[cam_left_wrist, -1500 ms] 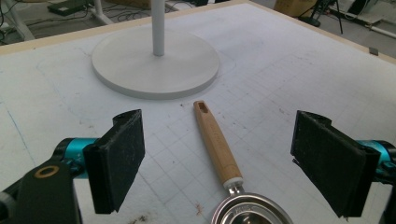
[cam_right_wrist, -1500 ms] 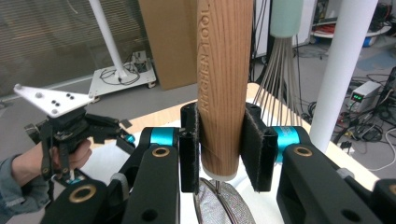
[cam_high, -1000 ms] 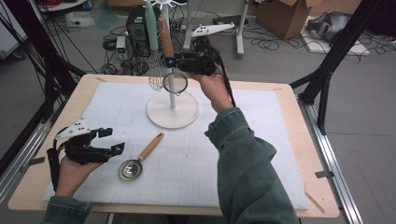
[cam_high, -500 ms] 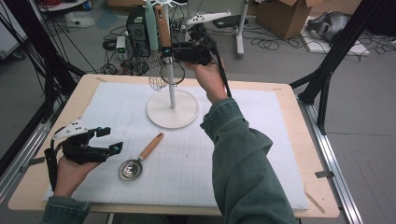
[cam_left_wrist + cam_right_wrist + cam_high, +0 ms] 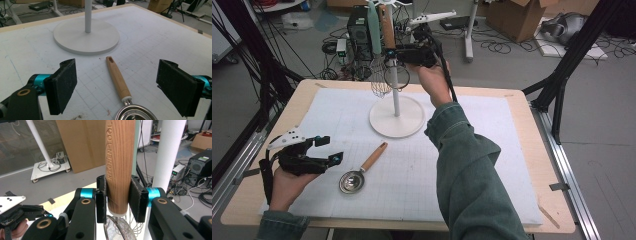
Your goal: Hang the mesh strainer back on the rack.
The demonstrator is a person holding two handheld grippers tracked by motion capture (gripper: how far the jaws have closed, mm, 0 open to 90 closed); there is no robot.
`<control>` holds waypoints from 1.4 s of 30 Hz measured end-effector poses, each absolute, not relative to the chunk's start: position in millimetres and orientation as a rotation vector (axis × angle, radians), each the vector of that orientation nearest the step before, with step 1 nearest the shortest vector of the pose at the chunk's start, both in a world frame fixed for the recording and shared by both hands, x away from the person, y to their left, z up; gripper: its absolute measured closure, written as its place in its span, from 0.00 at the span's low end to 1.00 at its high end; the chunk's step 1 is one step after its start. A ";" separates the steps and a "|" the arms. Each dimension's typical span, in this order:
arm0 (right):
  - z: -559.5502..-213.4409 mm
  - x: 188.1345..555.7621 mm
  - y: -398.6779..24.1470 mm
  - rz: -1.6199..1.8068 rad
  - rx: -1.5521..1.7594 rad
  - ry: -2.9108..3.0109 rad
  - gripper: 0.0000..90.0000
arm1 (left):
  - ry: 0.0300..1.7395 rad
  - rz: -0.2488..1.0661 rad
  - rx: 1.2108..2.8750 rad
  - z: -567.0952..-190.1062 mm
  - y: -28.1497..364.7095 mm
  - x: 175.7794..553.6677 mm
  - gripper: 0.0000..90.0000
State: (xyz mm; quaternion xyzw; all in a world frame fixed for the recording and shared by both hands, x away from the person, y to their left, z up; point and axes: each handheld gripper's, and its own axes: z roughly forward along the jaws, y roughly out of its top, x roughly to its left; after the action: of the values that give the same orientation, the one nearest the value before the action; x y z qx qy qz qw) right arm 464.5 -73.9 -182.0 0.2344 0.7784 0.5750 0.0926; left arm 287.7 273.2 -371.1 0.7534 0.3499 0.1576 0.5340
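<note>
My right gripper (image 5: 117, 202) is clamped on the round light-wood handle of a wire-mesh strainer (image 5: 119, 162), both black pads pressed flat against its lower end, with the metal mesh bowl just beneath them. From the high view, that gripper (image 5: 398, 54) holds the strainer (image 5: 396, 75) up beside the white pole of the round-based white utensil stand (image 5: 397, 116), at the far side of the table. A whisk with a pale green handle (image 5: 377, 60) hangs next to it on the stand.

My left gripper (image 5: 117, 85) sits low near the table's left front corner with its jaws spread wide and nothing between the pads. Lying ahead of it on the white gridded mat (image 5: 160, 37) is a steel measuring scoop with a short wooden handle (image 5: 117, 80), handle pointing towards the stand's base (image 5: 86, 36). In the high view the scoop (image 5: 362, 170) lies just right of the left gripper (image 5: 327, 150), apart from it, and well clear of the stand.
</note>
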 end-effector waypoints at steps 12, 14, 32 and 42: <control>-185.8 469.9 -74.9 1.712 0.716 2.305 0.77 | 0.840 0.379 1.788 -371.7 275.5 287.5 0.19; -185.4 469.8 -75.8 1.708 0.708 2.306 0.77 | 0.840 0.381 1.789 -372.3 277.0 288.4 0.19; -189.3 469.4 -89.3 1.745 0.686 2.316 0.78 | 0.852 0.383 1.772 -372.7 285.0 289.3 0.19; -182.8 462.4 -102.2 1.761 0.599 2.347 0.97 | 0.849 0.379 1.780 -372.5 282.0 289.2 0.19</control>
State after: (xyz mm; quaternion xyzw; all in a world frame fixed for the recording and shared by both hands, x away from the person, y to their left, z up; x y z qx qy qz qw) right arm 462.4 -102.2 -182.8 0.1994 0.7817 0.5864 0.0736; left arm 289.2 282.0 -372.5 0.7477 0.3567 0.1594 0.5369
